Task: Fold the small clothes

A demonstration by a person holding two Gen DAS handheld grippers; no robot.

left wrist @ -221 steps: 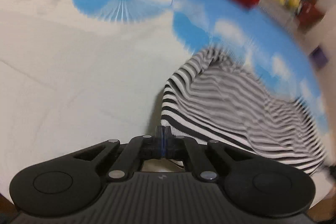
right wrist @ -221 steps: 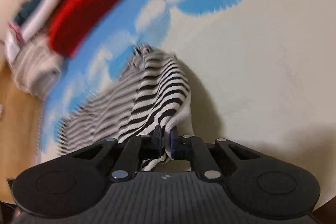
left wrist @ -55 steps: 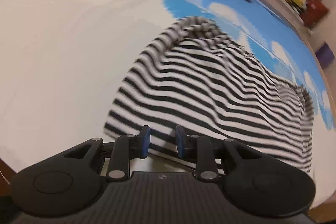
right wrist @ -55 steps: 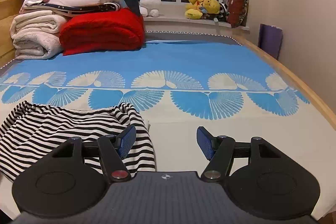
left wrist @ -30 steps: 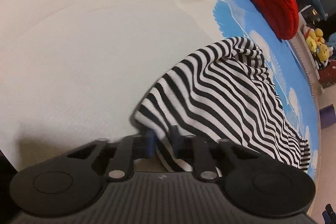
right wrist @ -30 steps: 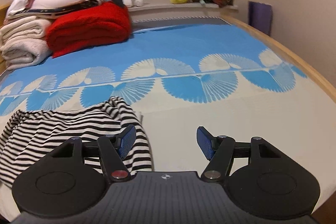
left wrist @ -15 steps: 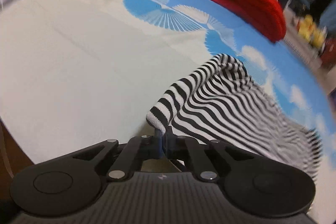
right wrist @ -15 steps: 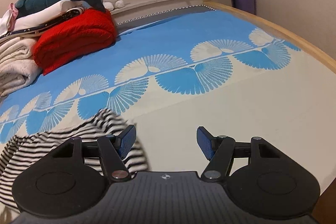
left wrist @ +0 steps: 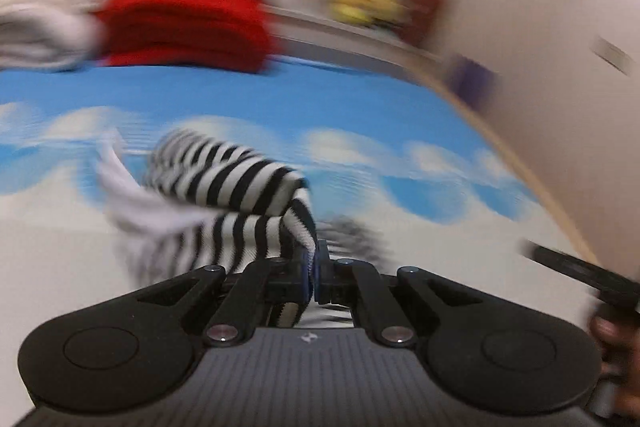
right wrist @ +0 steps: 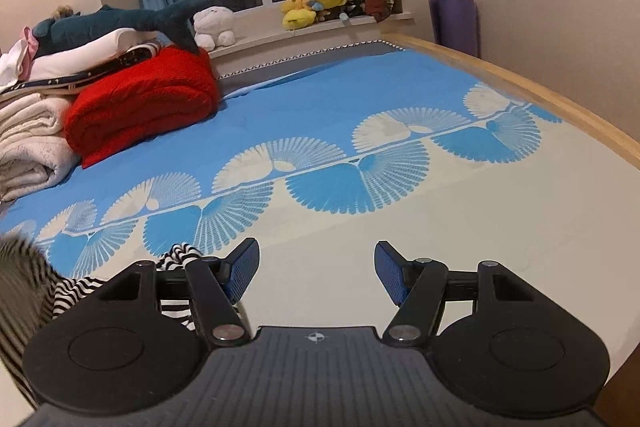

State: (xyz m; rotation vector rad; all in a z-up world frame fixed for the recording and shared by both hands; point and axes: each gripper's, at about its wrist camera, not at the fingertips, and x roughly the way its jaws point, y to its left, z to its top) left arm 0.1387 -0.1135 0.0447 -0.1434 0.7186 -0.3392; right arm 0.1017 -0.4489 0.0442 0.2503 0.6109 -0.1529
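A black-and-white striped garment lies on the bed. My left gripper is shut on its edge and lifts that edge, so the cloth folds over itself; this view is blurred by motion. In the right wrist view the striped garment shows at the lower left, partly hidden behind the gripper body. My right gripper hovers over bare cream sheet, jaws open with nothing between them, just right of the garment. At the right edge of the left wrist view part of the right gripper and a hand show.
The bed sheet is blue with white fan shapes, cream nearer me. A folded red blanket, white towels and a stuffed shark are piled at the far left. Plush toys sit on the windowsill. A wooden bed rail runs along the right.
My left gripper has swung up and to the right with the garment's edge, pulling the cloth over itself. The striped cloth has shifted left in the right wrist view; the right gripper stayed open.
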